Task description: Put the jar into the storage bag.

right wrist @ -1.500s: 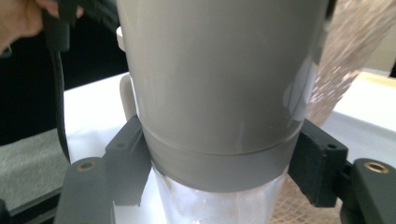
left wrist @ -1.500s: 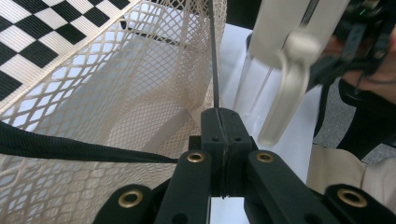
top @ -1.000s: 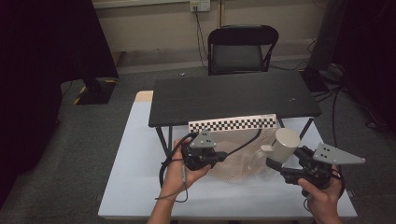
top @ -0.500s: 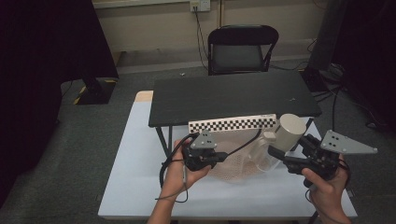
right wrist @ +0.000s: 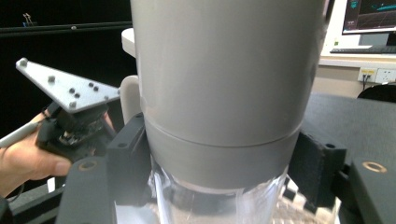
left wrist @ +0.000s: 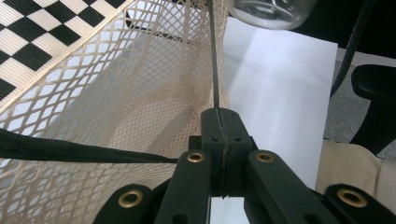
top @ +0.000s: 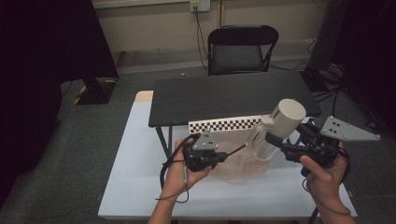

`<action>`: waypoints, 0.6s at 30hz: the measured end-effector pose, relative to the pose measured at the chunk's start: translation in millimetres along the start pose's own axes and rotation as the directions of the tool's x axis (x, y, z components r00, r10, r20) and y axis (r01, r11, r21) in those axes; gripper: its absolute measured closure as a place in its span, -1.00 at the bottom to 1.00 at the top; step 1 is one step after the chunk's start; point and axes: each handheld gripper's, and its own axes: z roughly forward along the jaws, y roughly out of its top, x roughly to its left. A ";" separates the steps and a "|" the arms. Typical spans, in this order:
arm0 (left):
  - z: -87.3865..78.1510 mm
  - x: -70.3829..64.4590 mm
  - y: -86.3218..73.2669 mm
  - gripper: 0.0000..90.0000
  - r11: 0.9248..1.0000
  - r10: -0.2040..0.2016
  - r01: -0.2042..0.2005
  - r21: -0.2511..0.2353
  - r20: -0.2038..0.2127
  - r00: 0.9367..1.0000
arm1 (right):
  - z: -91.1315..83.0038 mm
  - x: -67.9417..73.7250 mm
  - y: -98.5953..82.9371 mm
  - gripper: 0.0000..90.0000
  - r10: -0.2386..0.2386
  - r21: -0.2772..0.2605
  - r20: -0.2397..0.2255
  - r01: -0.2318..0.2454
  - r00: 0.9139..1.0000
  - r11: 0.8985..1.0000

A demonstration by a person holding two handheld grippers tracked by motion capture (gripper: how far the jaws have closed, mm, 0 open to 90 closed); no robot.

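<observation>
A beige mesh bag [top: 238,162] lies on the white table [top: 140,172] between my two grippers. My left gripper [top: 223,157] is shut on the bag's thin black strap [left wrist: 212,56], pulling the mesh [left wrist: 116,93] taut and its mouth open. My right gripper [top: 276,141] is shut around a bottle [top: 286,116] with a grey cap and a clear body, held tilted above the bag's right side. In the right gripper view the bottle [right wrist: 219,79] sits between the jaws of my right gripper [right wrist: 223,161]. The bottle's clear end [left wrist: 271,9] hangs above the bag.
A black-and-white checkered strip [top: 224,125] runs along the front edge of a low black table [top: 233,93] behind the bag. A black folding chair [top: 243,49] stands farther back. Dark curtains flank both sides.
My right gripper has lifted the bottle up and to the right and tilted it, cap end up. The left gripper has stayed in place on the strap.
</observation>
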 end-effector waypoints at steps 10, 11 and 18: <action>-0.1 -0.8 0.4 1.00 1.000 0.006 -0.006 0.003 -0.003 1.000 | 23.3 6.6 15.8 -0.31 -0.012 -0.022 -0.004 0.012 1.000 1.000; -1.0 -0.8 0.7 1.00 1.000 0.004 -0.004 0.000 0.000 1.000 | 28.3 8.7 17.2 -0.31 -0.021 -0.023 0.001 0.021 1.000 1.000; -5.1 -3.7 4.1 1.00 1.000 0.016 -0.016 -0.011 0.003 1.000 | 44.9 10.4 15.7 -0.31 -0.019 -0.025 0.004 0.020 1.000 1.000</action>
